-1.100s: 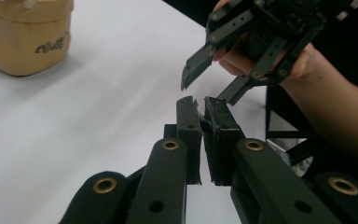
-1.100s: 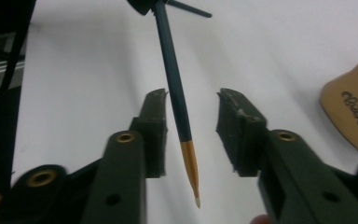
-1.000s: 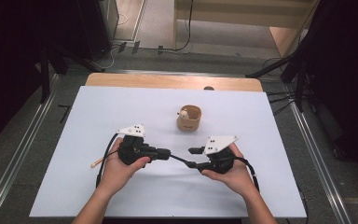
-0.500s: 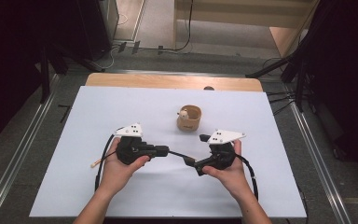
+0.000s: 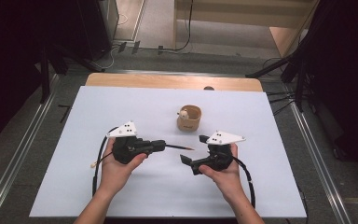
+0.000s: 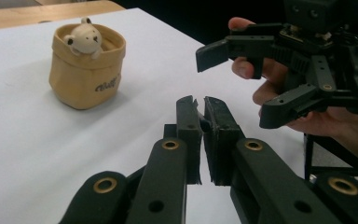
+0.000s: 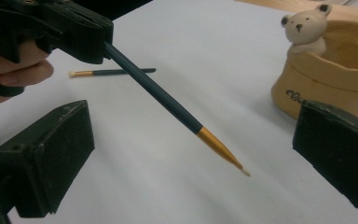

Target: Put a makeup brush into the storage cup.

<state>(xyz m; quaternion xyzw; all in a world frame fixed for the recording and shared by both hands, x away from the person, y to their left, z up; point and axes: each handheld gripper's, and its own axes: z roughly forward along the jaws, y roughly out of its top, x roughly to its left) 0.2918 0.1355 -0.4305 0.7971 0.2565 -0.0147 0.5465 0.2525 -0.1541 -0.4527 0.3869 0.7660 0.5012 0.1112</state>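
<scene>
Two grippers hovered over the tabletop (image 5: 135, 105): the left gripper (image 5: 161, 145) clamped a dark brush (image 7: 168, 102), while the right gripper (image 5: 193, 149) had just spread its fingers (image 7: 46, 154) wide, empty, facing the brush tip.

Matt tan cloth pouch (image 7: 328, 88), glossy dark brush (image 7: 168, 102) with metal ferrule, smooth white table sheet (image 5: 140, 105)

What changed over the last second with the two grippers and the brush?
The right gripper has let go of the brush: its jaws have just been opening and now stand wide, pads clear of it. The left gripper stays shut on the brush's other end. The bear pot and the second brush on the table have not moved.
</scene>
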